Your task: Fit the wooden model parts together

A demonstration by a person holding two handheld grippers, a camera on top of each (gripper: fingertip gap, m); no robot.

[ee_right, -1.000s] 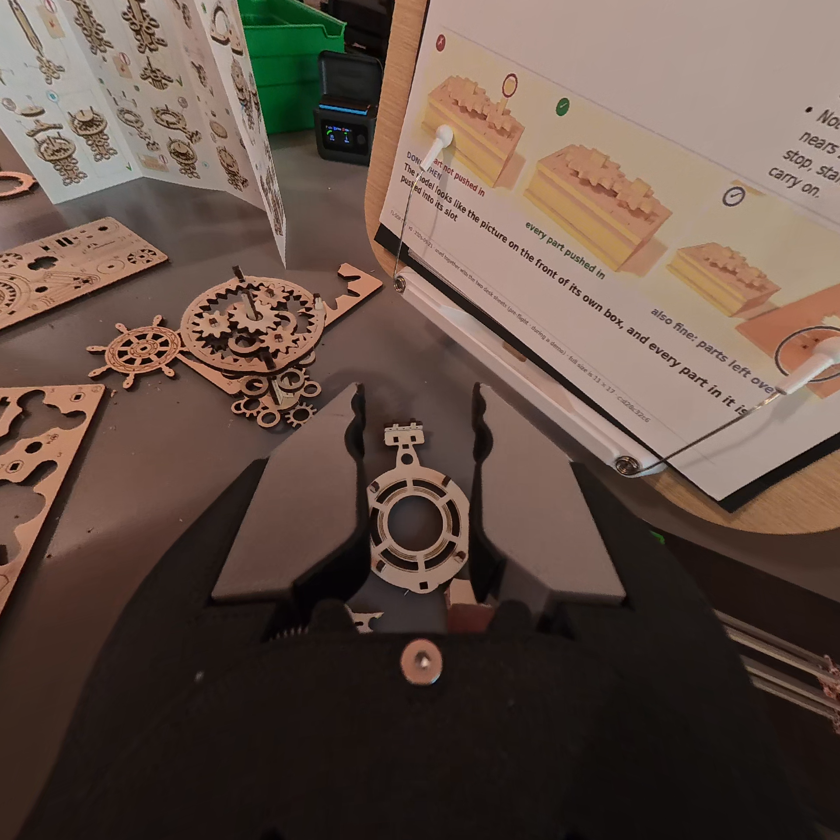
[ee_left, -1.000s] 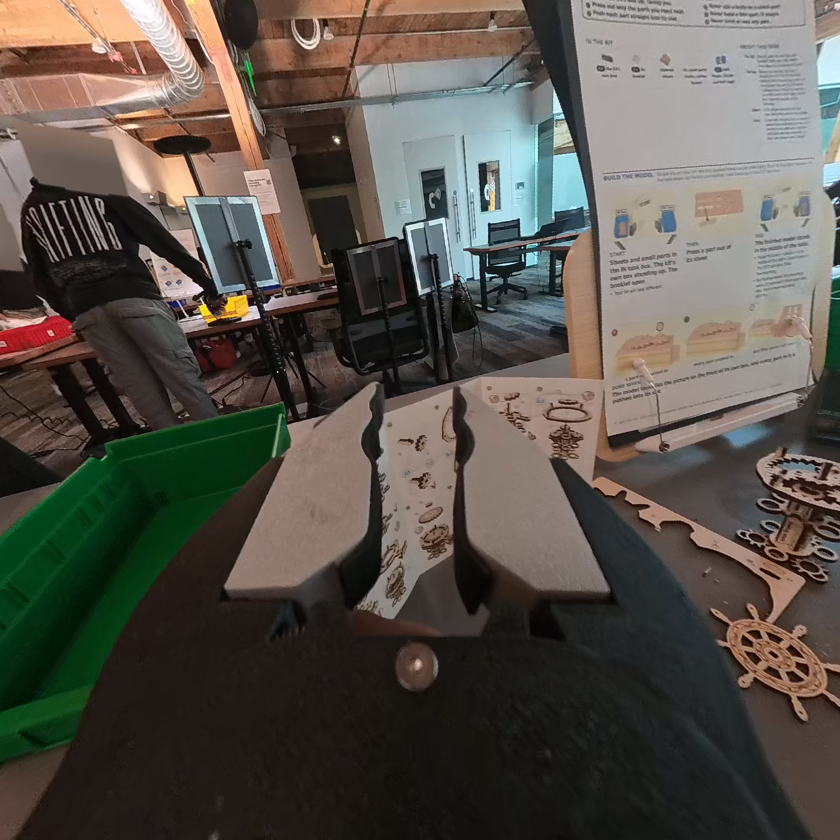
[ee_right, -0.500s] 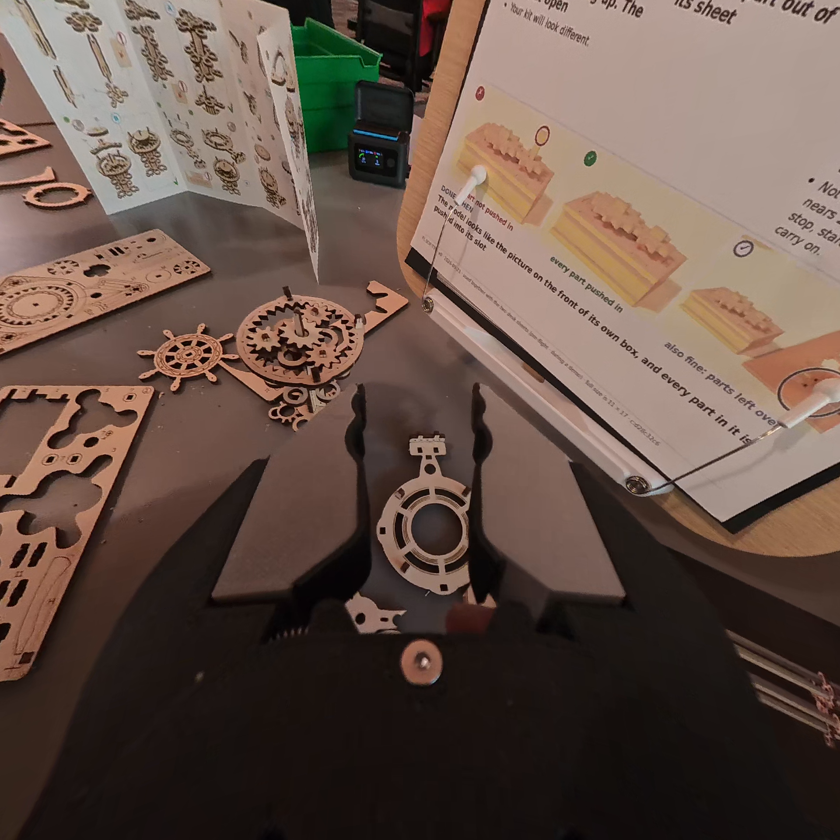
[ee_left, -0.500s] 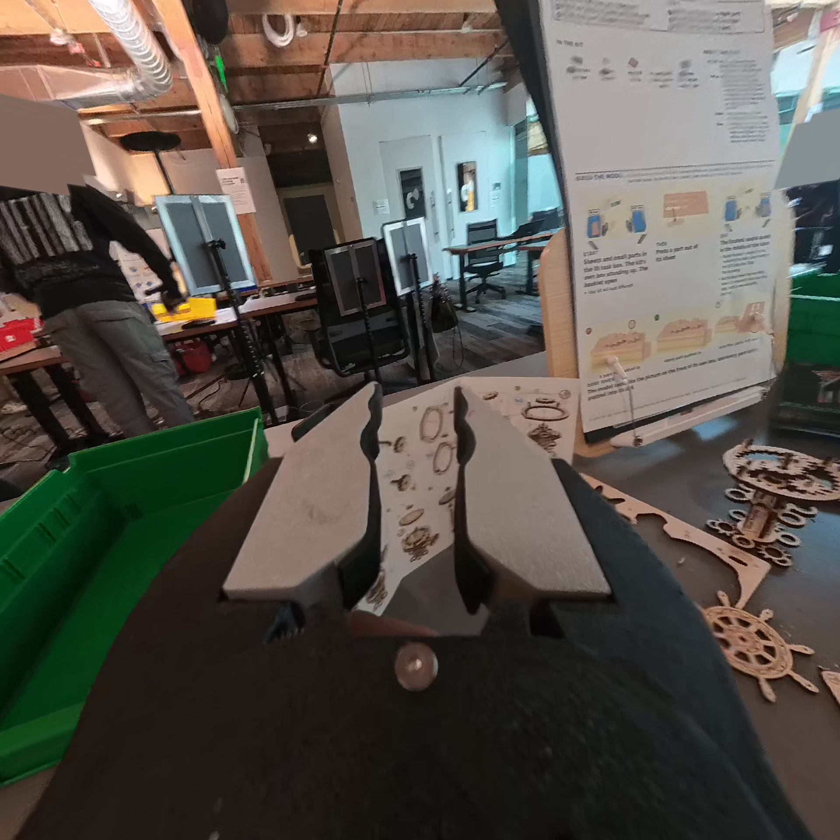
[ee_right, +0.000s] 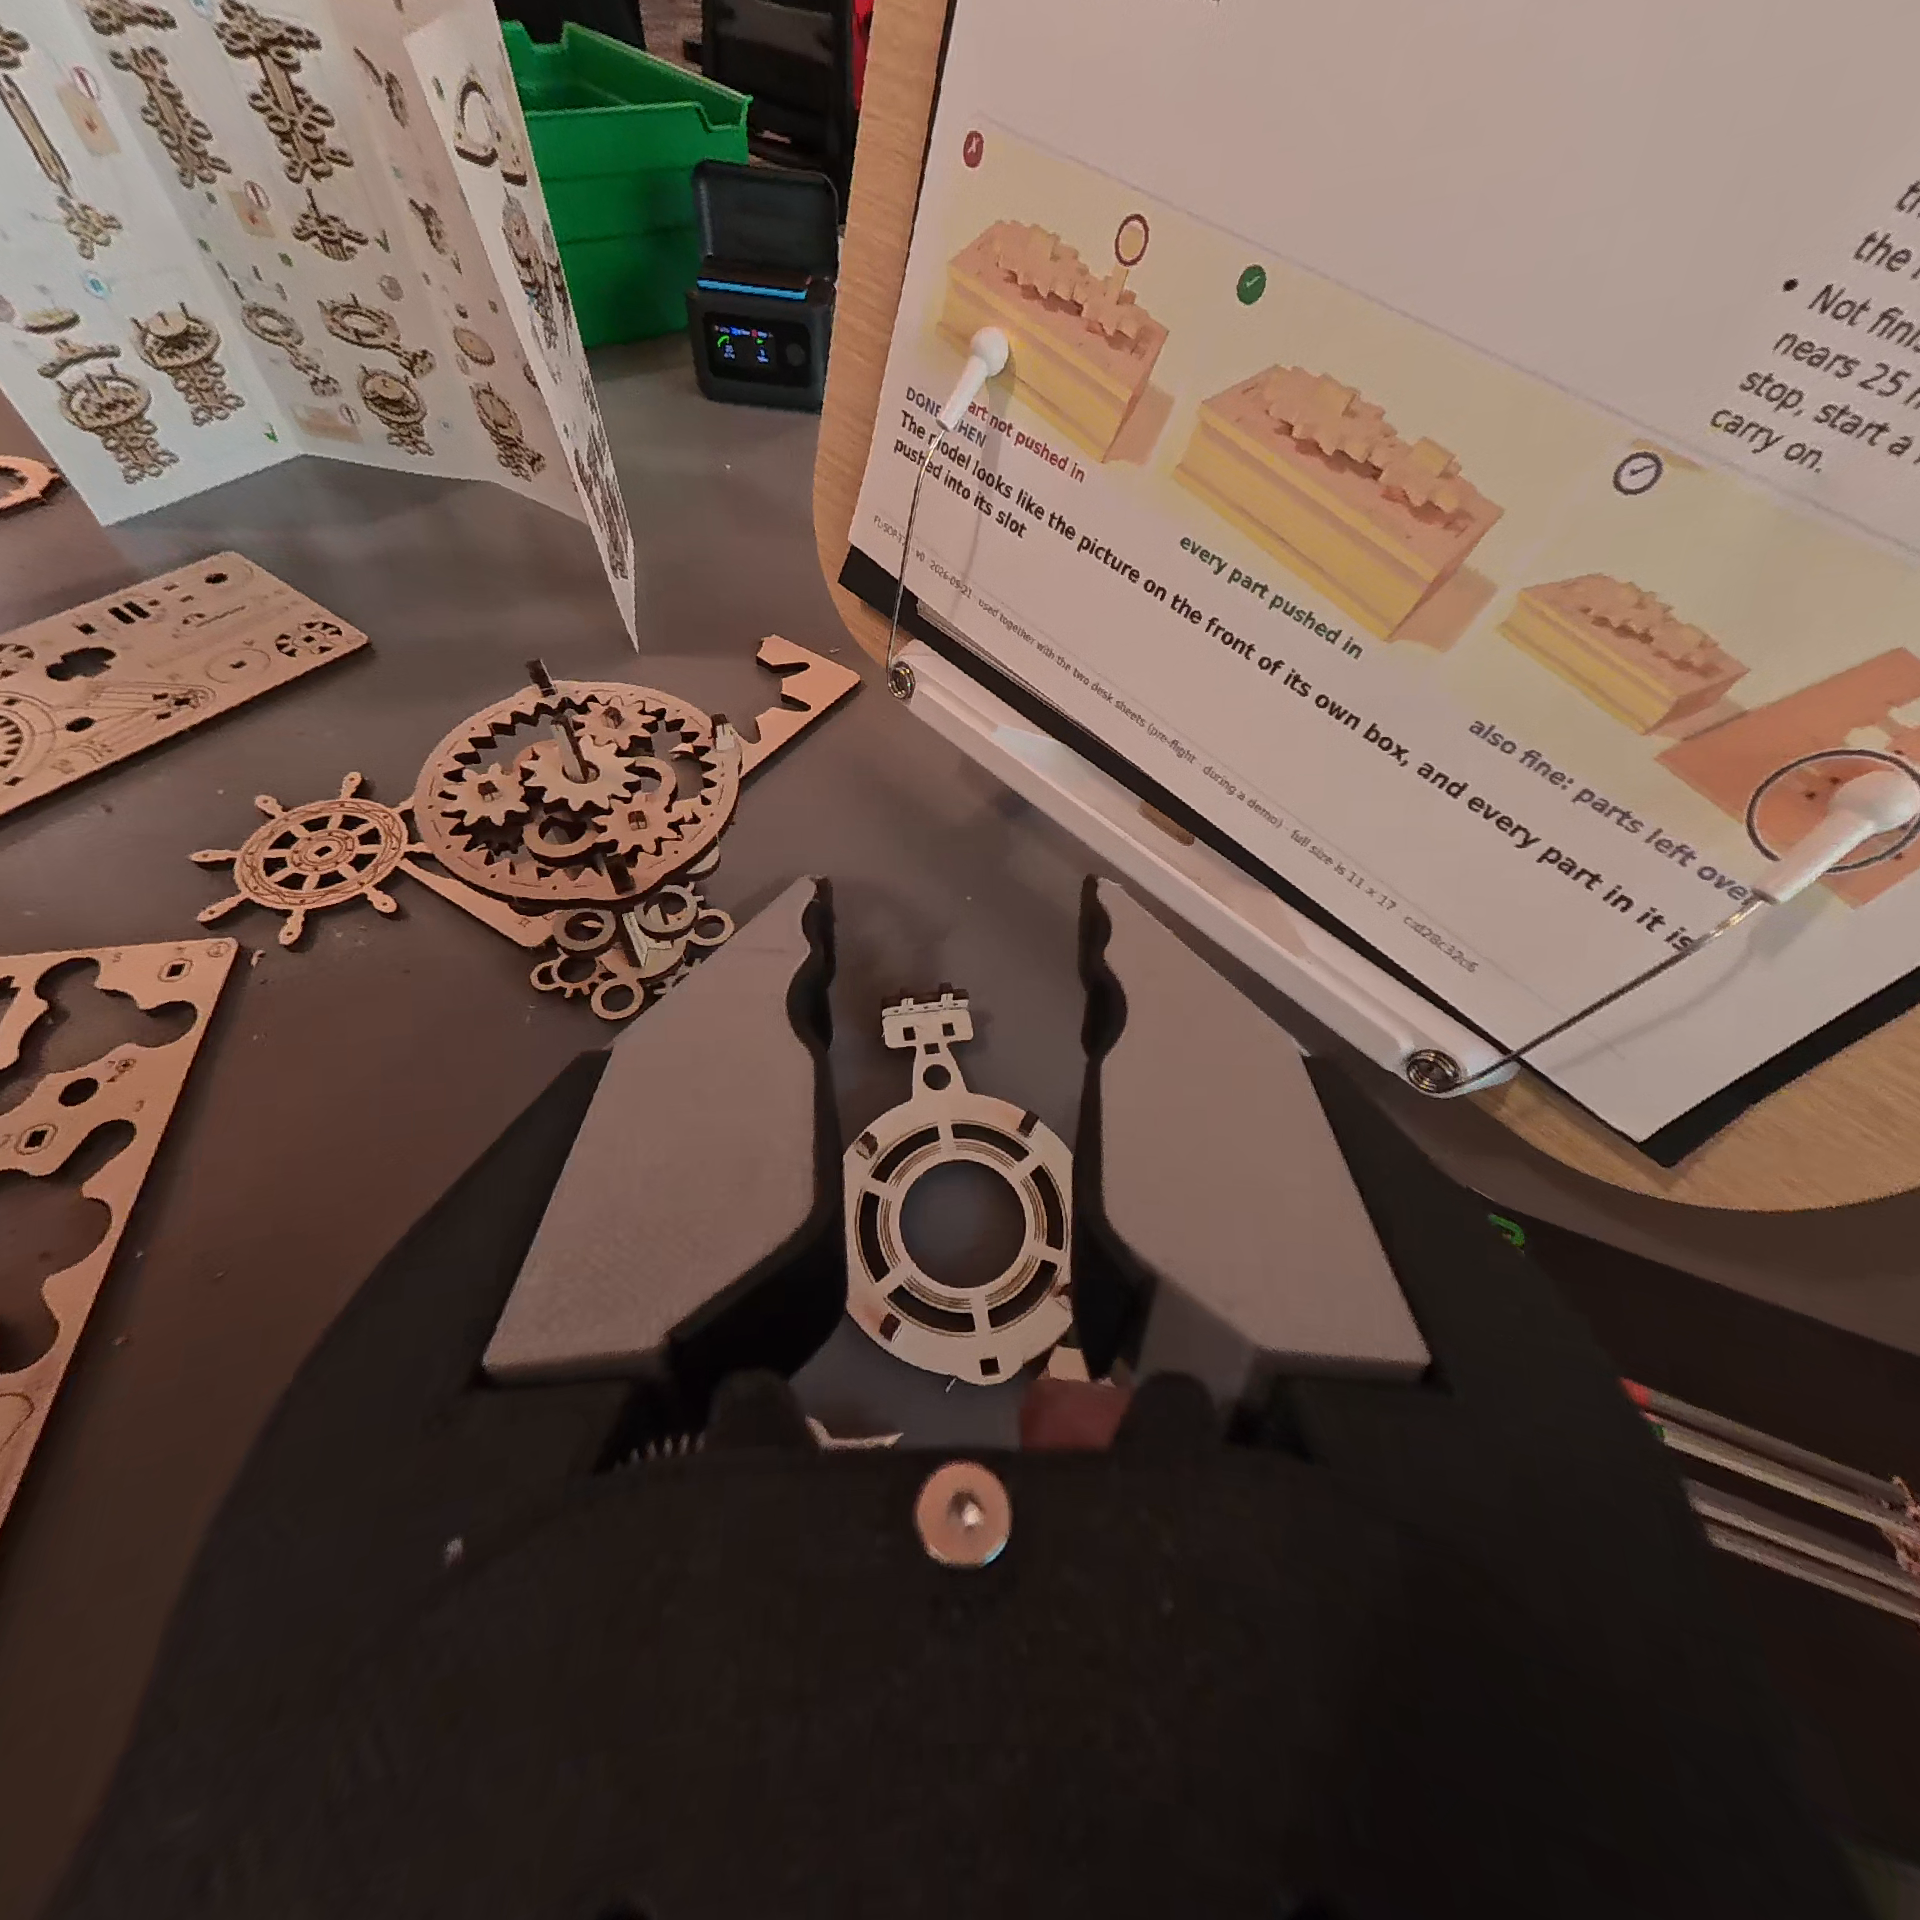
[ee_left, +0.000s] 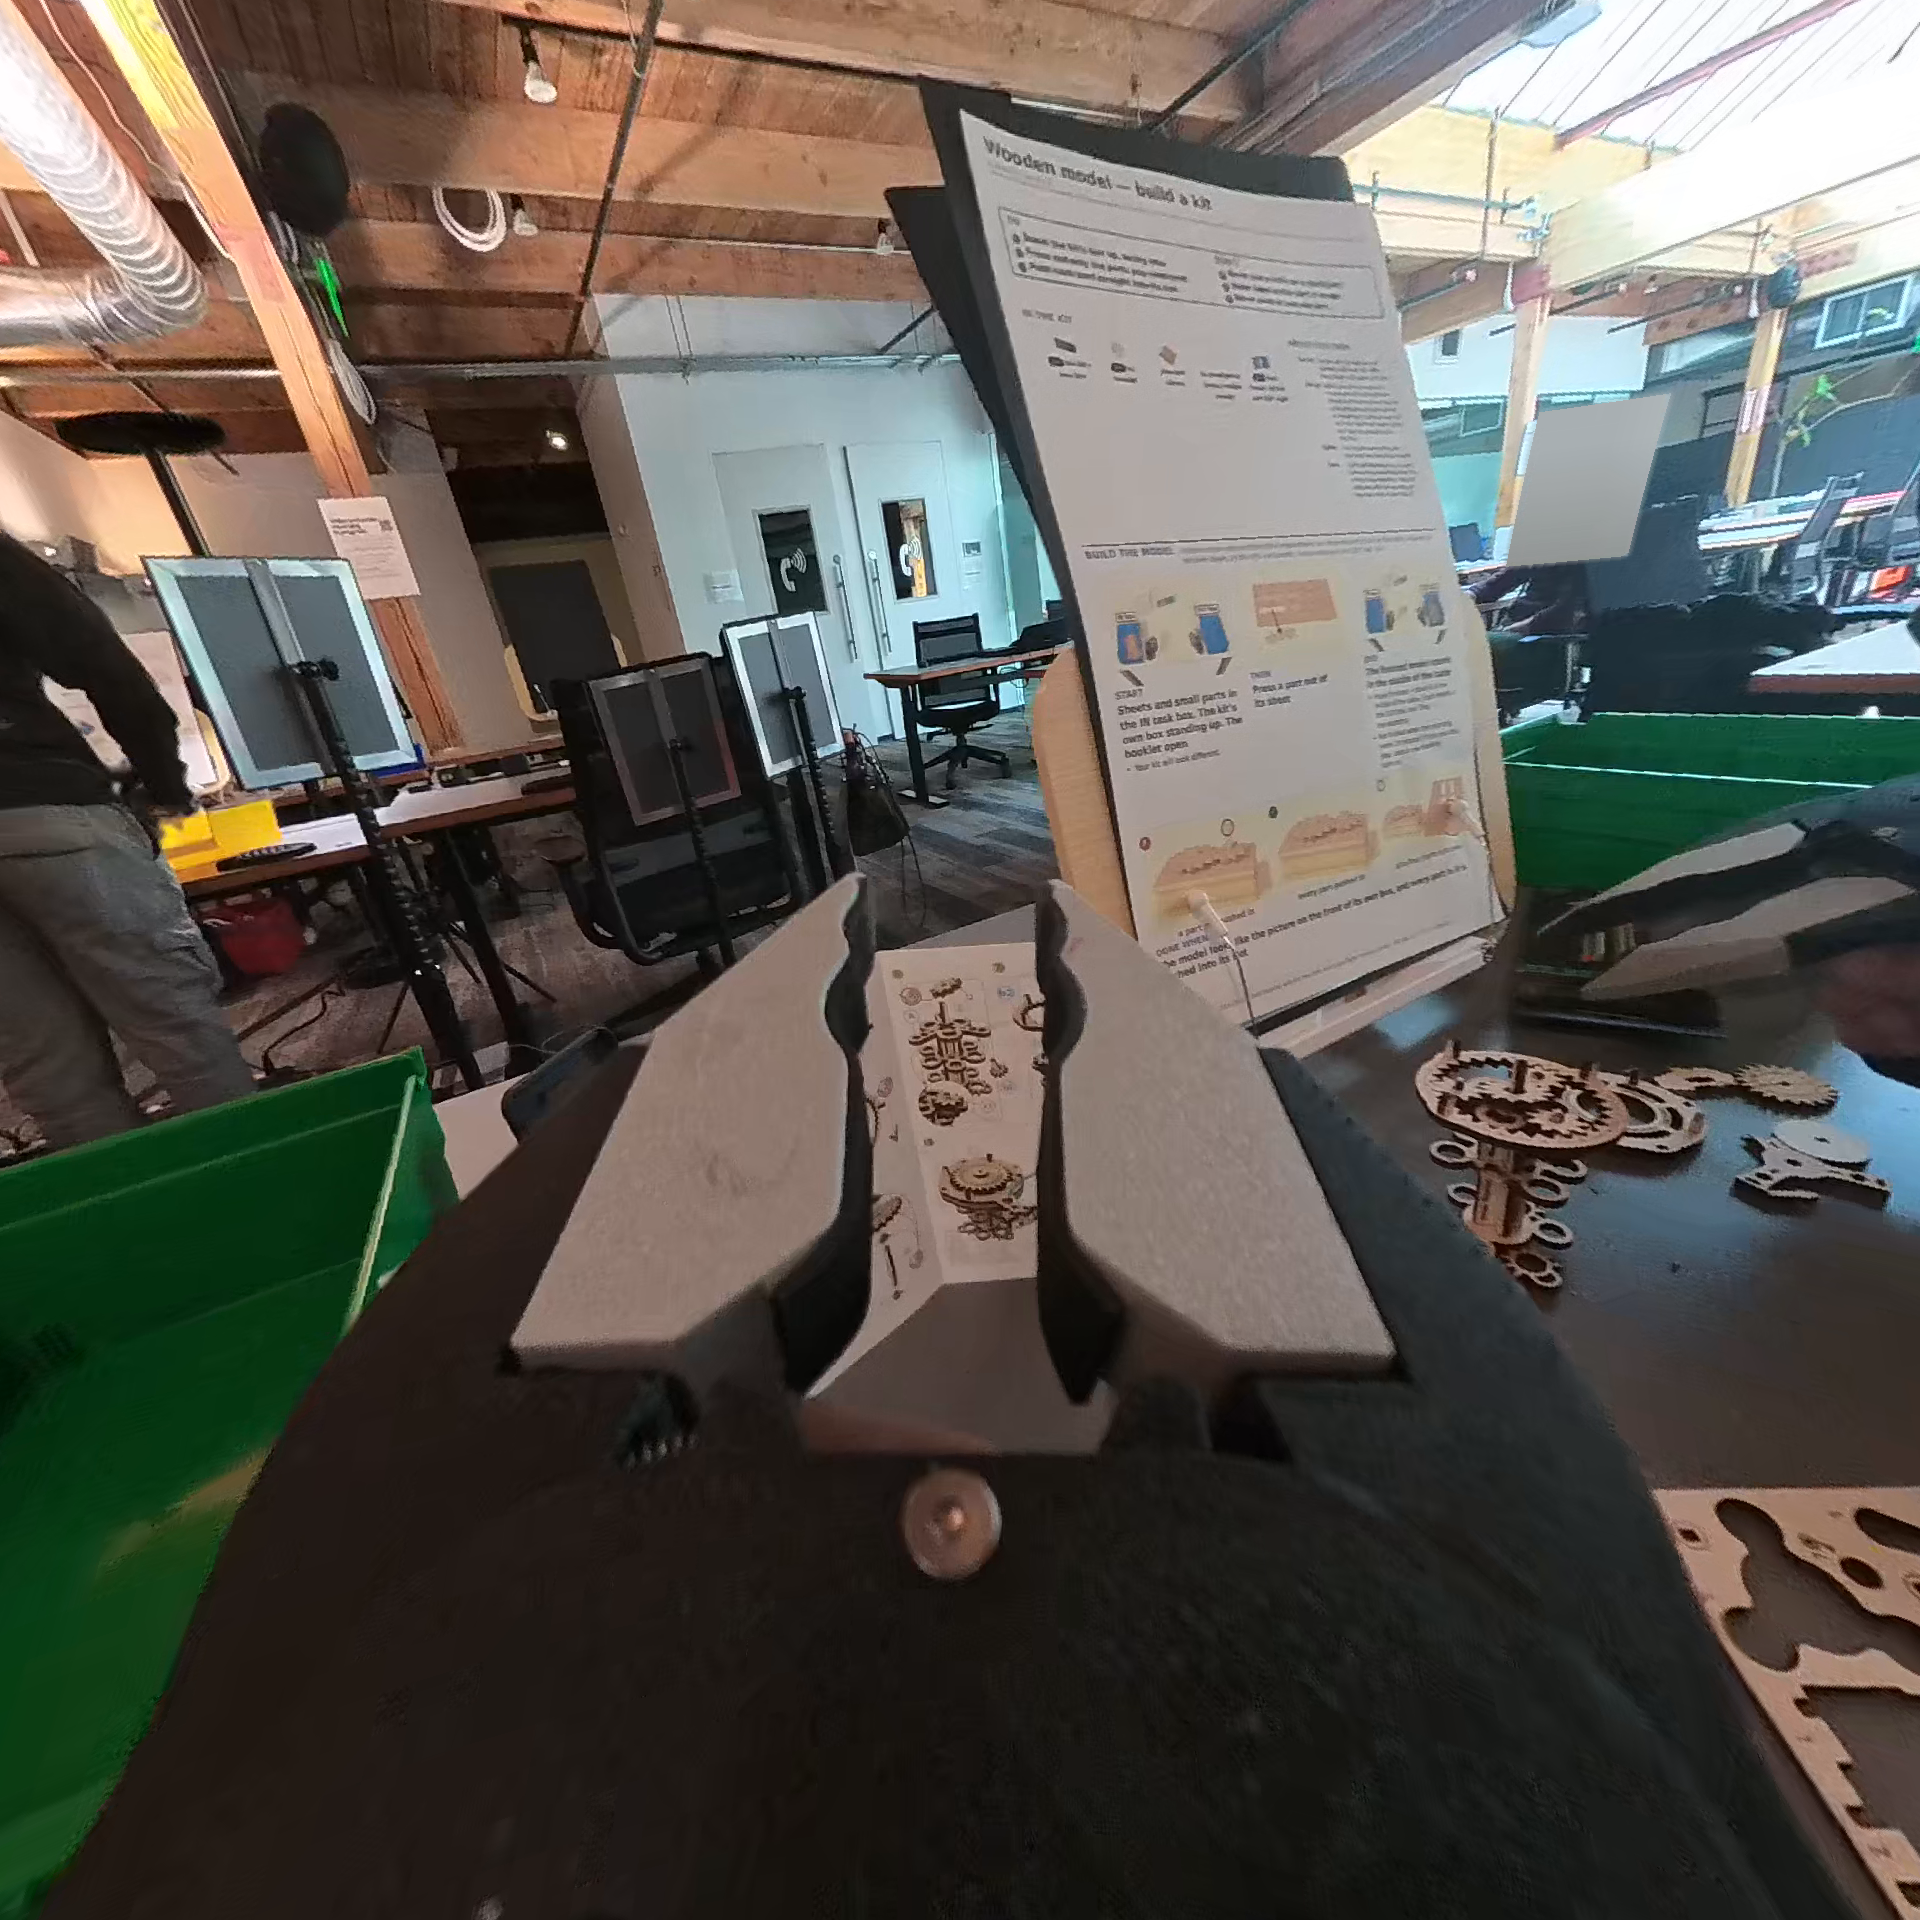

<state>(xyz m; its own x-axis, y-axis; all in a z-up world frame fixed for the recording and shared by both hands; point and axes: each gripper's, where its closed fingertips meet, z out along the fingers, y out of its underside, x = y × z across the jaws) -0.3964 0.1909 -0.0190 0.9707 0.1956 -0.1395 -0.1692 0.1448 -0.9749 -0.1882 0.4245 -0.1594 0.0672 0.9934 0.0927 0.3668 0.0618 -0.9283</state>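
Dark grey table [ee_right: 312, 1195], white instruction sheet on a wooden stand [ee_right: 1455, 312] upper right, right gripper [ee_right: 954, 940] lower centre clamping pale ringed wooden part [ee_right: 956, 1236], left gripper [ee_left: 948, 940] narrowly parted, empty, round wooden gear assembly [ee_right: 571, 800] left of centre on table.

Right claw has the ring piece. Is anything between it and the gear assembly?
Nothing visible. Bare tabletop separates the ring piece in the right claw from the gear assembly ahead-left. The ship's wheel lies beyond it.

Open tabletop [ee_right: 914, 790]: between gear assembly [ee_right: 577, 795] and instruction board [ee_right: 1351, 582].
Left: folded booklet [ee_right: 312, 260] stands upright.
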